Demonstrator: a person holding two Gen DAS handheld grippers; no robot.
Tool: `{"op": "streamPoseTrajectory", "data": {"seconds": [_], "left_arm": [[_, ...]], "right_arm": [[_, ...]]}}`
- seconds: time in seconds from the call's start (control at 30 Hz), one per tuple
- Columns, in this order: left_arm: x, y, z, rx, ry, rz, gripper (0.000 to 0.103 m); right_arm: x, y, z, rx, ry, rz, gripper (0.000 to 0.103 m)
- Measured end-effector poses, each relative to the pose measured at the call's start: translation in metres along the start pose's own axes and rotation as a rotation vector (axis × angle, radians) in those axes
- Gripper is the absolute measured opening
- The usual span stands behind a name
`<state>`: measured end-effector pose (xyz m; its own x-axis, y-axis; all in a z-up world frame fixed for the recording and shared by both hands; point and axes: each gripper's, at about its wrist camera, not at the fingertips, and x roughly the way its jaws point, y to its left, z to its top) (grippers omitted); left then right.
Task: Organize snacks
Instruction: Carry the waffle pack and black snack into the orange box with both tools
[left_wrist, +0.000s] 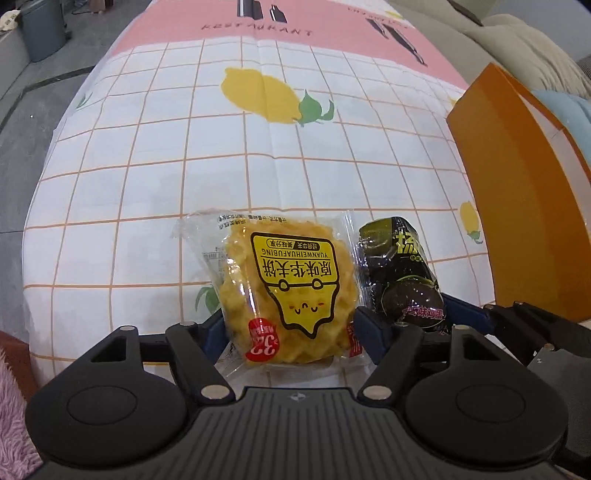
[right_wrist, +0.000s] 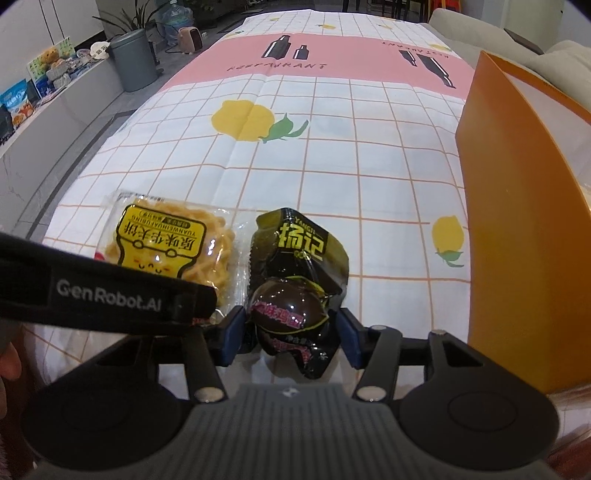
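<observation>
Lying side by side on the counter (left_wrist: 258, 155): waffle pack (left_wrist: 291, 291) and dark egg pack (right_wrist: 299, 291), beside an orange box (right_wrist: 517, 221). Straddling the waffle, left gripper (left_wrist: 291, 332) wide, pads apart from it. Flanking the egg pack, right gripper (right_wrist: 291, 336) half wide, grip unclear.

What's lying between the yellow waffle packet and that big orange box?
The dark egg packet, seen in both views, then bare checked tablecloth up to the orange box.

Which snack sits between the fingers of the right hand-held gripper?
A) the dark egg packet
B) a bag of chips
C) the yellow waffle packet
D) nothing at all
A: in the right wrist view the dark egg packet lies between the fingers of the right hand-held gripper, with the yellow waffle packet off to its left.
</observation>
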<state>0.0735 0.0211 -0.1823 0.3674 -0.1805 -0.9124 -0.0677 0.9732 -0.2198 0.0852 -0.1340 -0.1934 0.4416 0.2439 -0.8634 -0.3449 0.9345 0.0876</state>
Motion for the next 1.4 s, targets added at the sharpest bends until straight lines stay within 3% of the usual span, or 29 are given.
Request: {"op": "streamPoseTrajectory", "data": {"seconds": [0.23,0.3,0.37,0.43,0.83,0.93,1.23,1.4], "left_arm": [[-0.020,0.021,-0.001,-0.093,-0.061,-0.079,0.050],[-0.025,0.024,-0.001,-0.107,-0.076,-0.087,0.046],[-0.029,0.026,-0.001,-0.109,-0.091,-0.081,0.044],[-0.034,0.027,-0.002,-0.108,-0.101,-0.089,0.041],[-0.047,0.019,-0.002,-0.058,-0.123,-0.085,0.033],[-0.055,0.020,0.000,-0.060,-0.145,-0.092,0.028],[-0.068,0.004,0.020,-0.033,-0.162,-0.096,0.027],[-0.091,-0.018,0.036,0.007,-0.214,-0.131,0.027]], "right_arm": [[0.000,-0.001,0.000,0.020,-0.007,-0.010,0.065],[0.000,0.001,-0.001,0.014,-0.017,-0.016,0.063],[0.000,0.003,-0.001,0.008,-0.022,-0.030,0.053],[0.000,0.005,-0.002,-0.002,-0.023,-0.047,0.052],[-0.018,0.000,-0.002,0.043,-0.038,-0.044,0.049],[-0.030,-0.002,0.001,0.051,-0.067,-0.055,0.049],[-0.068,-0.011,0.011,0.096,-0.182,-0.057,0.048],[-0.092,-0.027,0.015,0.130,-0.231,-0.074,0.048]]}}
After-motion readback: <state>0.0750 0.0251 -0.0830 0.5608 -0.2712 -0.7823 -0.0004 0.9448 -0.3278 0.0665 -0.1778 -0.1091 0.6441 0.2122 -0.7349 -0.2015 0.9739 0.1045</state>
